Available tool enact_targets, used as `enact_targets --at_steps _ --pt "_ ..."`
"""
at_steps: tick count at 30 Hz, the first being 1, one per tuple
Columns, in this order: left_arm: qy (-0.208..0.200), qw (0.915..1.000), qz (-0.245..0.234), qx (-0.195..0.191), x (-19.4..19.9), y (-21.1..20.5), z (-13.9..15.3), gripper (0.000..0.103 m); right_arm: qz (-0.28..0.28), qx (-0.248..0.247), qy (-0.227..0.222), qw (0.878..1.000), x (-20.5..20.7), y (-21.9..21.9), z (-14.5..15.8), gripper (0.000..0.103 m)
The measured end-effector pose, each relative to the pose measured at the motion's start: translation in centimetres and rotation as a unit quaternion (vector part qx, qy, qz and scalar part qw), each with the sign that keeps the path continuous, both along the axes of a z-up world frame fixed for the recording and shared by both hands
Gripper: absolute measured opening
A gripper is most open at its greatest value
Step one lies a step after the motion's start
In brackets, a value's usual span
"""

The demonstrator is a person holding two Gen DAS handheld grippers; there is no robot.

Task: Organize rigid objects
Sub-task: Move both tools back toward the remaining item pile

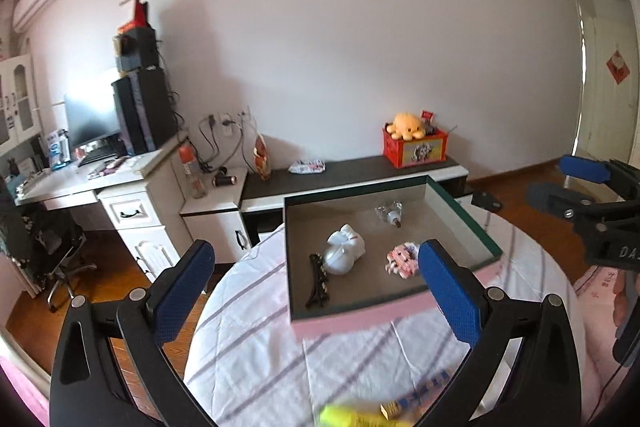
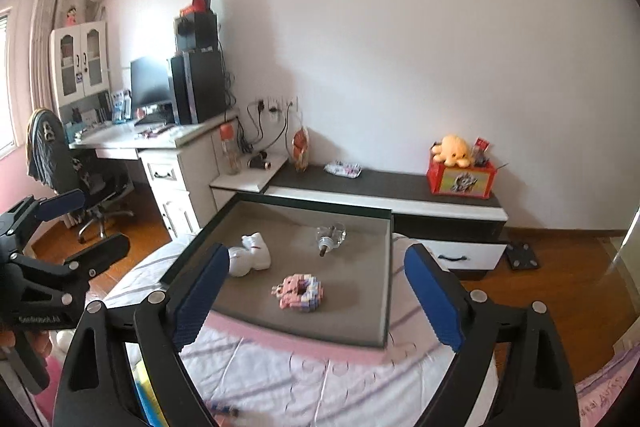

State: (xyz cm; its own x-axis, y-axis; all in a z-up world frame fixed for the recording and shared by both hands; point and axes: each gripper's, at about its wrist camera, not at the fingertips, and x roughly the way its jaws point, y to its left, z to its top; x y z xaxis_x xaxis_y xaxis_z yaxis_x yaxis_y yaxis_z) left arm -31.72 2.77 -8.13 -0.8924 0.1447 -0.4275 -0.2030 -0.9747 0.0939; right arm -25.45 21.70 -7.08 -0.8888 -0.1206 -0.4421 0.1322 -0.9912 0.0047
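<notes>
With both the left gripper (image 1: 316,291) and right gripper (image 2: 320,301) spread wide and empty above the tray (image 1: 460,217), the yellow highlighter (image 1: 356,417) lying on the striped cloth (image 1: 256,339) near the table's edge looks next, best approached low and squarely.

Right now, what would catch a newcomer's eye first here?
The shallow box in the middle, lying on the striped cloth, holding a white figurine, a pink block ring and a small glass bottle. Nearer, both grippers, left gripper and right gripper, gape empty.

Left gripper (image 1: 316,291): black frame; blue ribbed pads; silver screws.
</notes>
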Motion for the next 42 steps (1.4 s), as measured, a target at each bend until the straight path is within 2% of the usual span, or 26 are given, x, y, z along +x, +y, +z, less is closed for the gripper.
enact_targets --at_steps 5,10,18,26,32,35,39,42 --pt "0.021 0.999 0.039 -0.001 5.4 -1.5 0.2 0.103 -0.018 0.0 0.024 1.0 5.8 0.0 0.4 0.091" --pt "0.022 0.9988 0.032 0.03 10.2 -2.5 0.1 0.103 -0.03 -0.006 0.04 0.999 10.6 -0.5 0.2 0.092" --pt "0.027 0.9988 0.029 0.027 14.9 -3.2 0.0 0.103 -0.023 -0.013 0.033 0.999 15.1 -1.4 -1.0 0.092" --pt "0.018 0.9991 0.038 0.013 16.7 -4.2 -1.3 0.103 -0.039 -0.014 0.014 0.999 17.3 -1.0 -2.4 0.092" --pt "-0.006 0.9989 0.046 0.005 16.7 -5.4 -3.3 0.103 -0.051 -0.012 -0.013 0.999 17.4 -0.8 -4.3 0.092" --pt "-0.033 0.998 0.053 -0.001 15.8 -6.0 -5.5 0.103 -0.059 -0.008 -0.028 0.998 17.2 -0.6 -5.6 0.092" --pt "-0.084 0.9944 0.065 -0.006 13.7 -6.6 -9.0 0.103 -0.072 -0.008 -0.07 0.995 16.2 -0.1 -8.6 0.092" --pt "-0.103 0.9924 0.068 -0.008 12.8 -6.6 -10.7 0.103 -0.08 -0.013 -0.109 0.991 15.1 0.1 -11.3 0.092"
